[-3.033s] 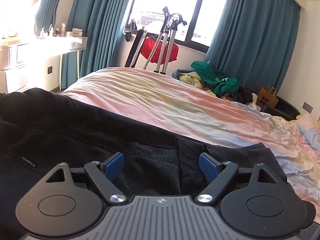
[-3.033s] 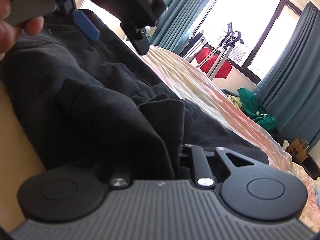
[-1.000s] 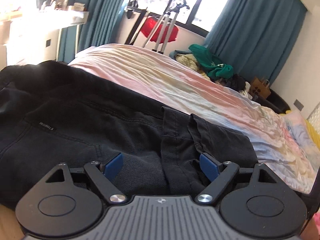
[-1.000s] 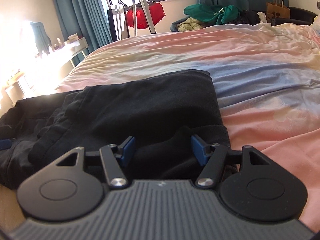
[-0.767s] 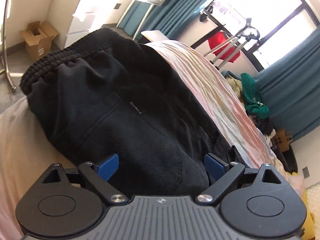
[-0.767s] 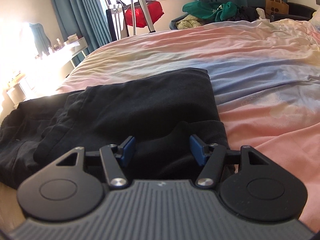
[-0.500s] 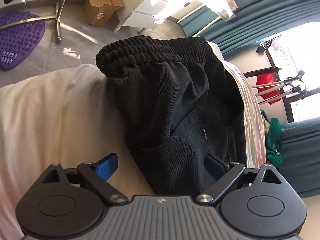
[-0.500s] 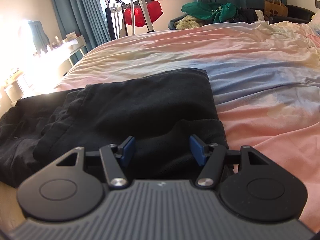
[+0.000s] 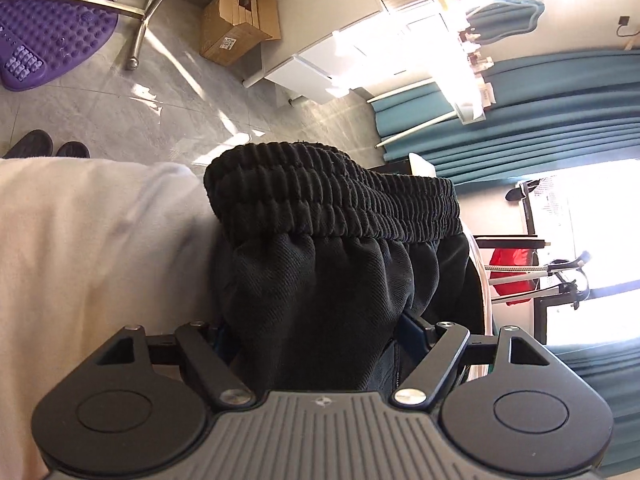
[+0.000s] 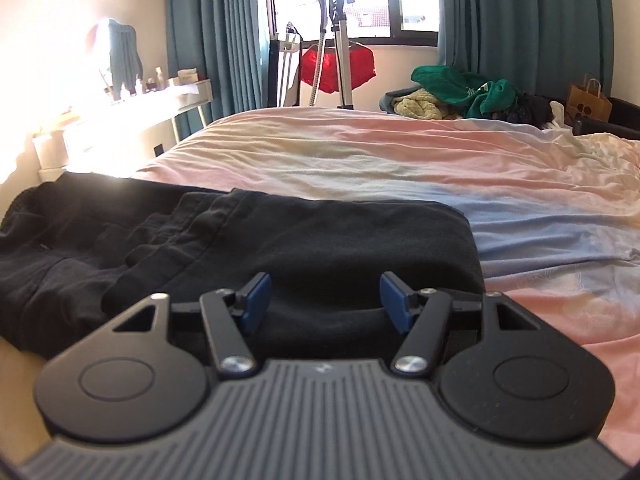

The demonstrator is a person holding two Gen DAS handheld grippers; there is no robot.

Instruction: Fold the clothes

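Observation:
Black trousers (image 10: 304, 240) lie folded on the near left part of the bed (image 10: 400, 168). In the left wrist view their ribbed elastic waistband (image 9: 332, 200) lies at the bed's edge, and the fabric below it bulges between the jaws of my left gripper (image 9: 316, 332). The jaws stand wide apart, and the blue pads are mostly hidden by cloth. My right gripper (image 10: 324, 300) is open and empty, low over the near folded edge of the trousers.
A heap of green and yellow clothes (image 10: 460, 88) lies at the bed's far side, with a paper bag (image 10: 588, 100) to its right. A rack with red cloth (image 10: 336, 64) stands by the window. A cardboard box (image 9: 236, 28), purple mat (image 9: 44, 32) and shoes (image 9: 44, 148) are on the floor.
My left gripper has swung left along the trousers to the waistband end and now points over the bed's edge at the floor. My right gripper has drawn back slightly.

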